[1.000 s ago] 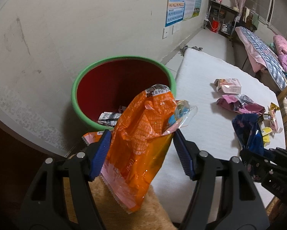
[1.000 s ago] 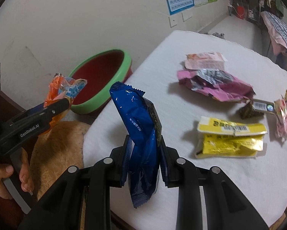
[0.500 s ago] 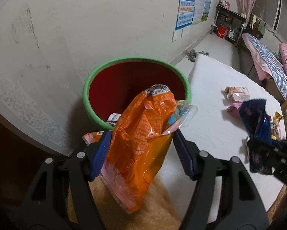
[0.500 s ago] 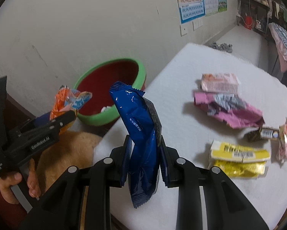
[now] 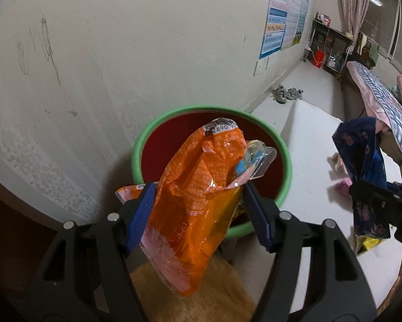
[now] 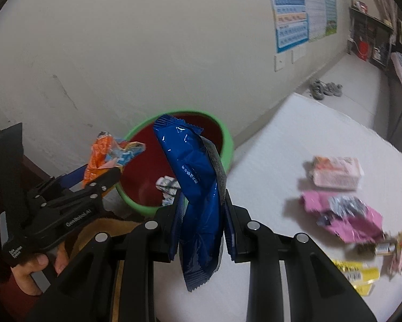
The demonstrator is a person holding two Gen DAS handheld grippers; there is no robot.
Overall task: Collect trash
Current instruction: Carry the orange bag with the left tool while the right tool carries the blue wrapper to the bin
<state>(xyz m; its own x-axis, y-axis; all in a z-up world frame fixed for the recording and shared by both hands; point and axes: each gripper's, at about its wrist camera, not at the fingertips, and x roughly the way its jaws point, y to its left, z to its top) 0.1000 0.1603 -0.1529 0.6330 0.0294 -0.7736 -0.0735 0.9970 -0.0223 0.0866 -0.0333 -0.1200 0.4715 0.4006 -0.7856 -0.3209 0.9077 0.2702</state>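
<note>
Hand-held grippers raised near green bin [image 5: 286, 166]: left [image 5: 201, 212] clamping orange wrapper [image 5: 198, 201], right [image 6: 202, 224] clamping blue wrapper [image 6: 198, 187].

Both wrist cameras look forward, close over their own fingers, sharing the green-rimmed red plastic basin [image 5: 286, 161] [image 6: 229, 147] by the wall.

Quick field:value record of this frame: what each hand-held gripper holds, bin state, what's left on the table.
left hand-held gripper: shut on orange snack bag, a small clear-and-blue wrapper pinched with it
right hand-held gripper: shut on blue snack bag
bin: green-rimmed red basin by the wall, crumpled white wrapper inside
both bags: held up near the basin, not released
left on white table: pink wrapper, pale pink packet, yellow wrapper
</note>
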